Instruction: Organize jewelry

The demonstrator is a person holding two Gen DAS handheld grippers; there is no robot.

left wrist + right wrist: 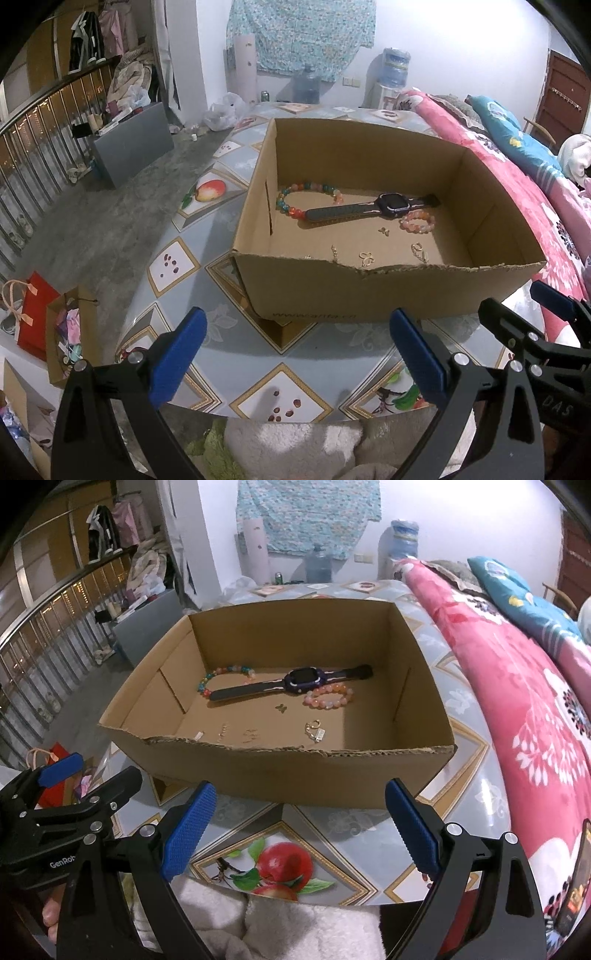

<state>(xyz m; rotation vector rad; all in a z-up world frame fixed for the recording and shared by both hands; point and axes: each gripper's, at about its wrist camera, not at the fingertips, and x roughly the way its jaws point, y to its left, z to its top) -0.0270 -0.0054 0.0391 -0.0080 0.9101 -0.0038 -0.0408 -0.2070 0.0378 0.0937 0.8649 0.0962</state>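
Both the left gripper and the right gripper are spread wide and empty, near the cardboard box. Inside it lie a smartwatch, two bead bracelets and small charms.

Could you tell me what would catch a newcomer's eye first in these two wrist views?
The open cardboard box on the fruit-patterned tablecloth dominates both views. On its floor, a dark smartwatch lies stretched flat between a multicoloured bead bracelet and a pink bead bracelet, with small gold pieces nearer the torn front edge. Both the left gripper and the right gripper hover open before the box, holding nothing.
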